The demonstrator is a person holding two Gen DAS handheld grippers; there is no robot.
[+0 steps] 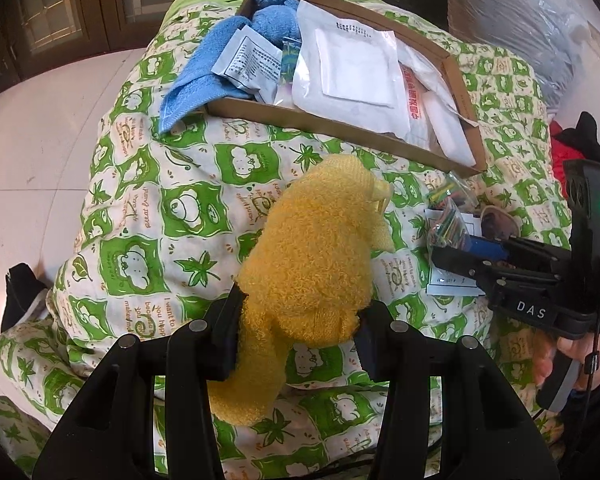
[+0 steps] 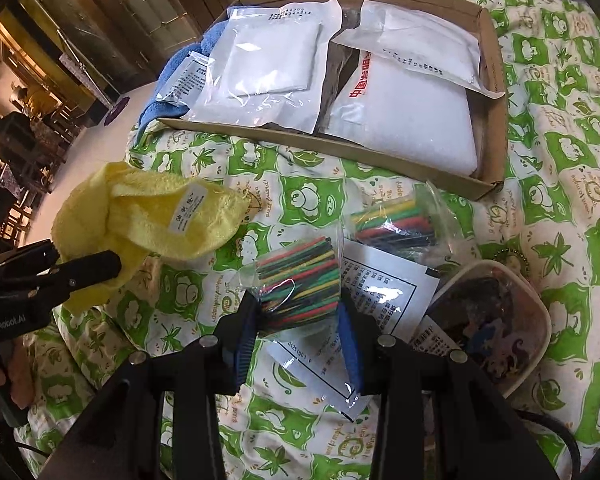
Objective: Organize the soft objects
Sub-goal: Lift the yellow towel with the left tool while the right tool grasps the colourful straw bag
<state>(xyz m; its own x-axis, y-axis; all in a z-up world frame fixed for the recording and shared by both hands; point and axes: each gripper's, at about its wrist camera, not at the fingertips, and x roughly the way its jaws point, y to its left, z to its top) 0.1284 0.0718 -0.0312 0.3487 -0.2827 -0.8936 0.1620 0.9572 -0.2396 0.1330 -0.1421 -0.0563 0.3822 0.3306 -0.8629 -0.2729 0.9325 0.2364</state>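
Observation:
My left gripper (image 1: pixel 298 334) is shut on a yellow towel (image 1: pixel 312 264) and holds it bunched above the green patterned quilt (image 1: pixel 148 208); the towel also shows in the right wrist view (image 2: pixel 156 216). My right gripper (image 2: pixel 298 334) is shut on a clear bag of coloured sticks (image 2: pixel 300 280), seen from the left wrist too (image 1: pixel 448 228). A cardboard box (image 1: pixel 340 128) lies beyond with a blue towel (image 1: pixel 204 76) hanging over its left side and white packets (image 2: pixel 268 60) inside.
A second bag of coloured sticks (image 2: pixel 396 220), a printed white packet (image 2: pixel 380 300) and a shallow bowl of small items (image 2: pixel 496 320) lie on the quilt by my right gripper. A clear plastic-wrapped bundle (image 1: pixel 520 20) stands beyond the box. White floor (image 1: pixel 40 140) lies left of the bed.

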